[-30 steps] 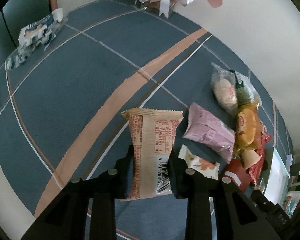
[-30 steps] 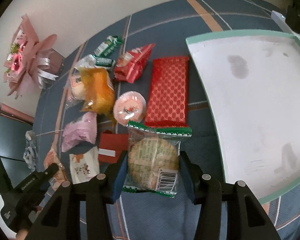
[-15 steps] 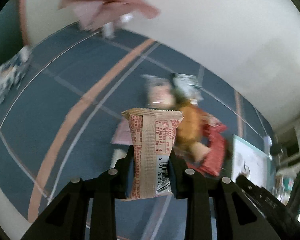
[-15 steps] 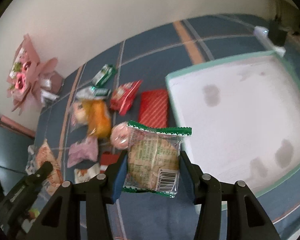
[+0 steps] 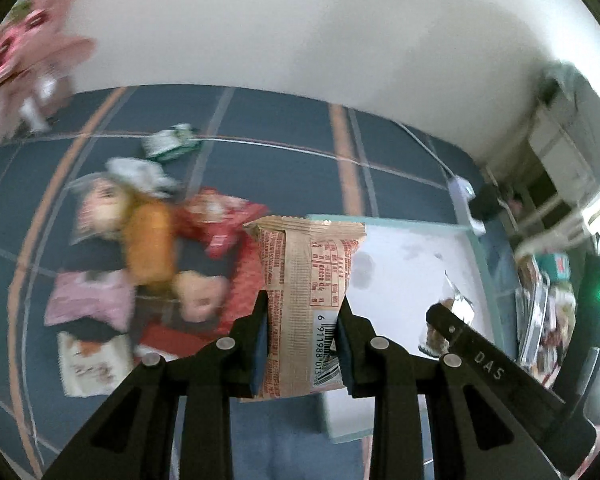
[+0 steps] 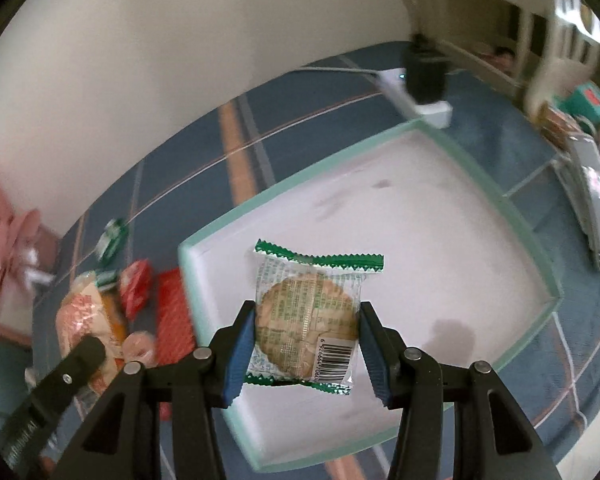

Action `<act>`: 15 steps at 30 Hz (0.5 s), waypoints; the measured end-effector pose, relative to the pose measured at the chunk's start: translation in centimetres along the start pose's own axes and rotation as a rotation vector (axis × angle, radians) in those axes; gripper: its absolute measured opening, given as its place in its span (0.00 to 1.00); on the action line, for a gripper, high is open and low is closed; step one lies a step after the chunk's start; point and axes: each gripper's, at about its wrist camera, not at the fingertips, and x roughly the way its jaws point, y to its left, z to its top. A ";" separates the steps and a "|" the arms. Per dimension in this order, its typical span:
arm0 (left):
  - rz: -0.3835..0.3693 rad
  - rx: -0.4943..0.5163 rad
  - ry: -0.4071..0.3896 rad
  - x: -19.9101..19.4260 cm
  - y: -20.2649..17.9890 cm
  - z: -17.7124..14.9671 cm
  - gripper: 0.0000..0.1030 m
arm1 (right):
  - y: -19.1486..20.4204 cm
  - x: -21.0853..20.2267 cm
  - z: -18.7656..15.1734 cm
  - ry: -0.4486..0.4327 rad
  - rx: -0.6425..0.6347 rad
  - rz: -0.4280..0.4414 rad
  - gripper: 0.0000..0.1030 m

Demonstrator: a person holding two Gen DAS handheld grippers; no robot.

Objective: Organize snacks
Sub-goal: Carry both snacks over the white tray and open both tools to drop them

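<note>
2 grippers, left gripper (image 5: 302,344) and right gripper (image 6: 307,344), now over tray (image 6: 500,200), jaws clamped on tan wafer pack (image 5: 306,300) and cookie packet (image 6: 310,316)

Glossy clear plastic wrapper (image 6: 308,312), matt tan packet (image 5: 306,300), woven cloth tbl cover (image 6: 320,80).

Tan snack packet (image 5: 306,304) in left gripper (image 5: 302,336), tray (image 5: 420,264) apparently beyond

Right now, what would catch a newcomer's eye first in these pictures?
Each gripper pinches a snack: the left gripper holds a tan wrapped bar, the right gripper a clear round cookie packet above the white tray with its pale green rim. Left of the tray, a colourful snack pile lies on the blue striped cloth.
</note>
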 end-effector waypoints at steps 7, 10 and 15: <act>-0.015 0.096 0.049 4.0 -4.6 0.7 0.30 | -4.6 1.0 1.8 -0.020 0.084 -0.069 0.51; -0.015 0.114 0.059 5.7 -5.6 0.8 0.30 | -6.8 2.0 2.3 -0.015 0.127 -0.124 0.51; -0.007 0.133 0.080 9.0 -6.7 1.0 0.30 | -8.9 3.1 2.8 -0.012 0.163 -0.165 0.51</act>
